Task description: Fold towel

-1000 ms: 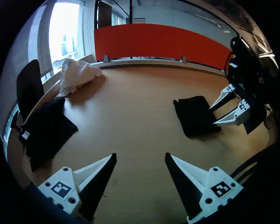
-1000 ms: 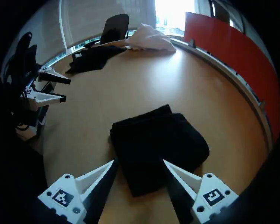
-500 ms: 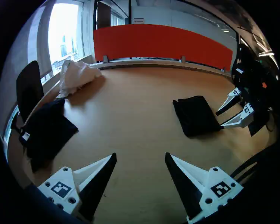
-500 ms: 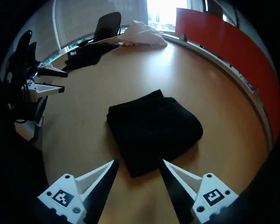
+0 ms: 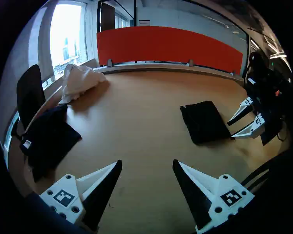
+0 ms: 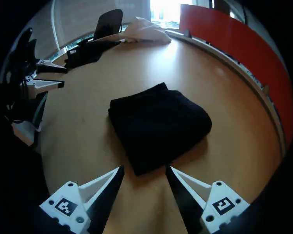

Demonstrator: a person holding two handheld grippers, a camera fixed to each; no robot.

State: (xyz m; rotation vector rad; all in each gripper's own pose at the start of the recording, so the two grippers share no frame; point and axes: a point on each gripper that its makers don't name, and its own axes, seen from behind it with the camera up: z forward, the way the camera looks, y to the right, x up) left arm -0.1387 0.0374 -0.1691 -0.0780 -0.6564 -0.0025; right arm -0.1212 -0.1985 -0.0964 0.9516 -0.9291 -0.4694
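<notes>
At the near edge of the table [image 6: 80,128], the right gripper [image 6: 143,168] hovers with its fingers spread apart and holding nothing. The near corner of the towel [image 6: 160,124] lies just ahead of the fingertips, between them, and is not clamped. The left gripper [image 5: 146,161] hangs over bare tabletop, well apart from the towel, with its fingers likewise spread and empty.

The towel is black and lies flat on the table as a compact, multi-layer packet. It sits corner-on to the right gripper. A rounded fold faces right and the stacked edges face left. The outline is nearly square, so the long axis is hard to fix; it appears to run from the near corner out to the right, toward the red partition [image 6: 240,43].

Step in hand, as judged: folding is complete or nearly so — the packet rests released. A further fold, if required, calls for both grippers to close on the two corners of one stacked edge and carry it over to the rounded fold.

Farther off lie a dark cloth heap [image 5: 49,136] and a white cloth heap [image 5: 80,80], unfolded.
</notes>
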